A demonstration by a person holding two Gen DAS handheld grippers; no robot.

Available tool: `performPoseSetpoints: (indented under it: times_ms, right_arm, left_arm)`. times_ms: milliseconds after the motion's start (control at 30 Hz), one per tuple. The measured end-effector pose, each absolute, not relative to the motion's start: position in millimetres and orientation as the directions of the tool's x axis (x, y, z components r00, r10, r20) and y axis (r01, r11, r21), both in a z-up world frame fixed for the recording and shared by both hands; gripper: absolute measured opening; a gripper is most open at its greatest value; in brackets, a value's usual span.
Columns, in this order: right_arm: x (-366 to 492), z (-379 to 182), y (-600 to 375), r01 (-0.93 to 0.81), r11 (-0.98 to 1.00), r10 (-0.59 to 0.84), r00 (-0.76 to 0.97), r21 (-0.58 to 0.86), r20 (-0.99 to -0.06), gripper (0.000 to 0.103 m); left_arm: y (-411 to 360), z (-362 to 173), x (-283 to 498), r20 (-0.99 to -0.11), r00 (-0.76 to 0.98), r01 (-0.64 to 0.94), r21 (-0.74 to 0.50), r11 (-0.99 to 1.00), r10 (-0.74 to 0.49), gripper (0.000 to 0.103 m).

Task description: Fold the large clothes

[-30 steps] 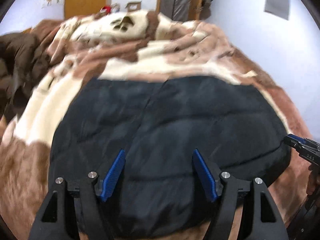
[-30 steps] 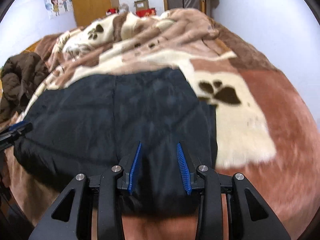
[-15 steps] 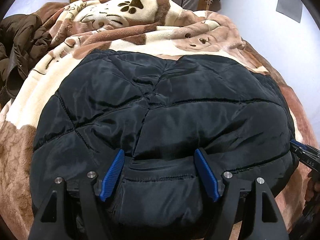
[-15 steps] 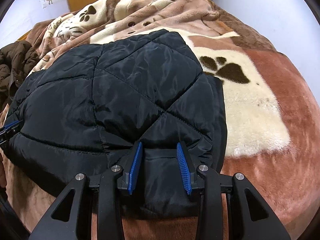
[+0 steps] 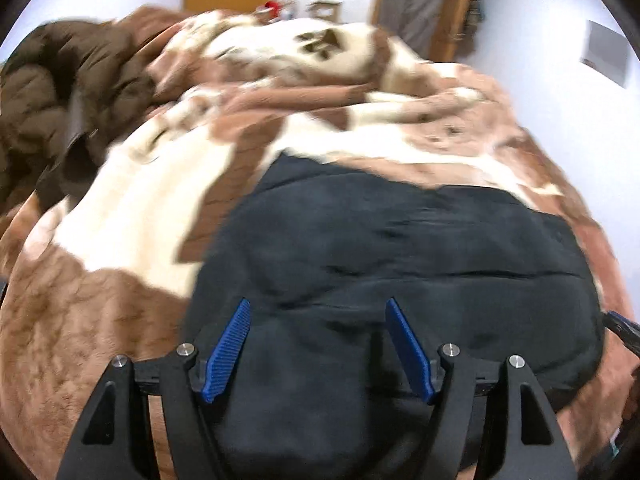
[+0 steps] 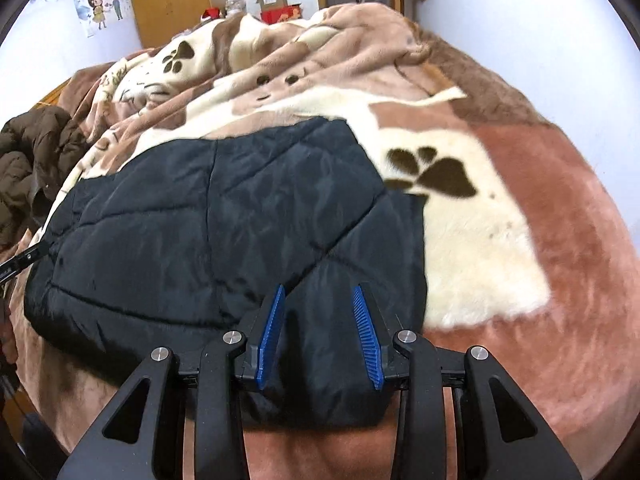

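Black quilted puffer jacket [image 6: 224, 216] is lying flatter than a moment ago, fold settling; left gripper [image 5: 320, 344] is closing around its padded hem, right gripper [image 6: 318, 336] is clamping the near corner.

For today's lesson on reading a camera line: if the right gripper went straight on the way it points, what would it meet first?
The black quilted jacket: its near edge already lies between the jaws of the right gripper. Beyond it comes the paw-print blanket, though depth is hard to judge.

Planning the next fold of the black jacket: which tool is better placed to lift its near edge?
Right, I think. The right tool pinches the black jacket at its near edge by the corner; the left tool stands wide over puffy fabric, grip unclear.
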State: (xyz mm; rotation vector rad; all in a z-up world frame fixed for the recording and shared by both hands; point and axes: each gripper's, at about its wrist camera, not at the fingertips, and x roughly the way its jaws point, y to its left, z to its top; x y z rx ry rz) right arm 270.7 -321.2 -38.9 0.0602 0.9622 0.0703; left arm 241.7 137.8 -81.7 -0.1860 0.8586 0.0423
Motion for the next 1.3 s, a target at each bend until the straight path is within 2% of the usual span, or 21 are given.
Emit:
performPoseSetpoints:
  times_ms: [200, 300, 400, 533, 767, 900, 1300]
  right_arm:
    - [292, -79, -327, -0.014, 0.992, 0.114, 0.506, 0.124, -0.855, 0.036]
    - [291, -69, -321, -0.007, 0.997, 0.074, 0.502, 0.082, -0.862, 0.036]
    - [287, -44, -321, -0.016, 0.996, 0.084, 0.559, 0.091, -0.825, 0.036]
    - [309, -30, -323, -0.014, 0.993, 0.101, 0.587, 0.115, -0.804, 0.036]
    - [372, -67, -323, -0.012, 0.998, 0.061, 0.519, 0.064, -0.853, 0.036]
    - [372, -87, -328, -0.024, 0.998, 0.069, 0.519, 0.066, -0.852, 0.036]
    - [368, -91, -319, -0.038, 0.999, 0.01, 0.557, -0.013, -0.831, 0.036]
  left_arm:
    - [158, -120, 252, -0.788, 0.612, -0.143, -0.182, 0.973, -0.057, 0.074]
    - [157, -113, 254, -0.793, 0.607, -0.142, -0.172, 0.975, -0.051, 0.073]
    - [159, -92, 252, -0.758, 0.649, -0.114, -0.183, 0.976, -0.067, 0.073]
    - [158, -78, 280, -0.74, 0.672, -0.09, -0.116, 0.989, -0.026, 0.073]
    - [161, -113, 328, -0.787, 0.615, -0.11, -0.139, 0.984, -0.043, 0.074]
    - [160, -123, 327, -0.778, 0.626, -0.11, -0.156, 0.982, -0.053, 0.076]
    - [160, -130, 330, -0.766, 0.642, -0.109, -0.149, 0.983, -0.045, 0.078]
